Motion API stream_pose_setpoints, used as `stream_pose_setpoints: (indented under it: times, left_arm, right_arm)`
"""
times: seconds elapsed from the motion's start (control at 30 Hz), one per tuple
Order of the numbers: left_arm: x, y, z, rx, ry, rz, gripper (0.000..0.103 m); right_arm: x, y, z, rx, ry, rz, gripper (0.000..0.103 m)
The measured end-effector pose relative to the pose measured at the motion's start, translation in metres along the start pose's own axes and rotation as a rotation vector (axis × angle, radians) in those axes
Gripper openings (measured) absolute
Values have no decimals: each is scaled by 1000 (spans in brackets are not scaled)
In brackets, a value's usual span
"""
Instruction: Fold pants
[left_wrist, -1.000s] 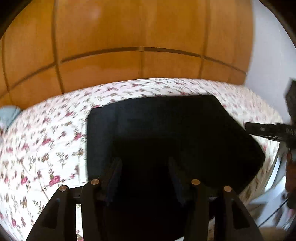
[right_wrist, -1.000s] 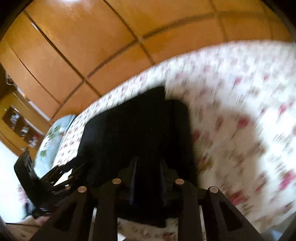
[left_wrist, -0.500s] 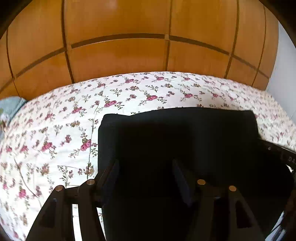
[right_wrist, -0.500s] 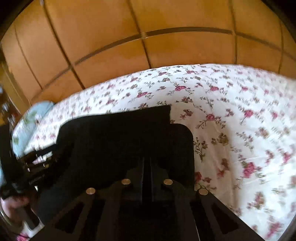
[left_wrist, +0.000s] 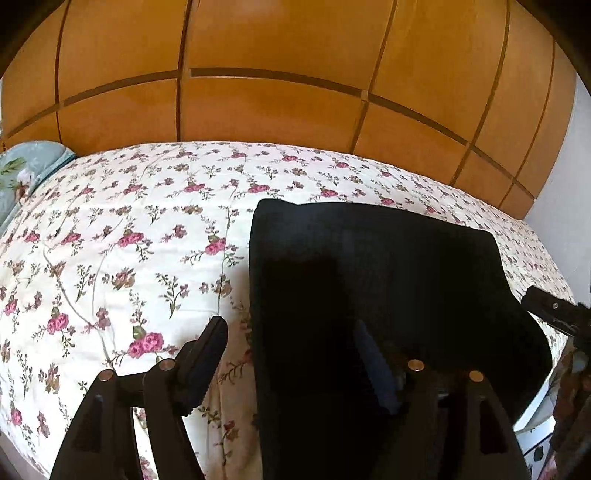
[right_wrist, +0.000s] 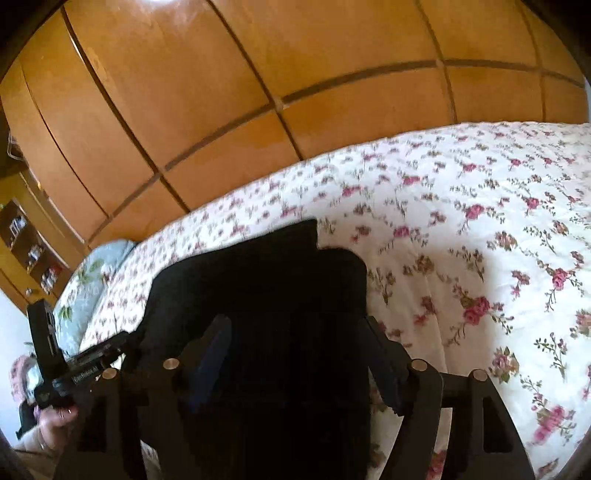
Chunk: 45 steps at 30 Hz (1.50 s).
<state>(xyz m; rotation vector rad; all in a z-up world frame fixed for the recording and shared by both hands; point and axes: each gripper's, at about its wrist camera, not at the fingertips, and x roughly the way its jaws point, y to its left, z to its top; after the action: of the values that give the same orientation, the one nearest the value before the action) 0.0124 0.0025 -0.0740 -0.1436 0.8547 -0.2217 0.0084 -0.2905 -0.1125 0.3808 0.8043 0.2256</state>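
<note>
The black pants (left_wrist: 369, 280) lie folded flat on the flowered bedspread (left_wrist: 129, 240). My left gripper (left_wrist: 291, 350) hangs over their left edge with its jaws opening. One of its fingers (left_wrist: 207, 350) is above the bedspread, the other is above the cloth, and neither pad presses on it. My right gripper (right_wrist: 295, 350) is over the right edge of the pants (right_wrist: 266, 280), jaws opening wide, with cloth below them but not pinched. Each gripper shows at the rim of the other's view: right gripper (left_wrist: 554, 314), left gripper (right_wrist: 74, 365).
A wooden wardrobe (left_wrist: 295, 74) runs behind the bed. A pale blue pillow (left_wrist: 22, 177) lies at the bed's left end. A hand (right_wrist: 55, 413) holds the left gripper. An open shelf (right_wrist: 26, 240) stands at far left. Bare bedspread (right_wrist: 480, 240) stretches right of the pants.
The right jaws, shut on the pants' fold half a second ago, have let go and spread. The left jaws have widened and the left gripper has shifted towards the pants' left edge.
</note>
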Motion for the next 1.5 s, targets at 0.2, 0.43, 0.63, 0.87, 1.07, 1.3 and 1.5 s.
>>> stream_pose_setpoints:
  times: [0.2, 0.43, 0.63, 0.87, 1.07, 1.3, 1.5]
  left_arm:
    - [1, 14, -2, -58, 58, -76, 73]
    - [-1, 19, -5, -80, 97, -130, 73]
    - [4, 28, -5, -119, 147, -245, 73]
    - [25, 55, -11, -287, 265, -407, 81]
    - [42, 53, -8, -292, 328, -538, 81]
    - [46, 60, -5, -270, 358, -612, 81]
    - [49, 29, -7, -201, 336, -587, 81]
  right_arm:
    - [19, -17, -10, 79, 122, 45, 78]
    - [36, -32, -21, 190, 185, 143, 83]
    - [40, -30, -19, 151, 208, 168, 83]
    - [49, -27, -16, 114, 237, 202, 86]
    - [52, -23, -15, 96, 238, 209, 87]
    - [52, -26, -13, 75, 244, 236, 87]
    - [53, -24, -14, 65, 232, 225, 87]
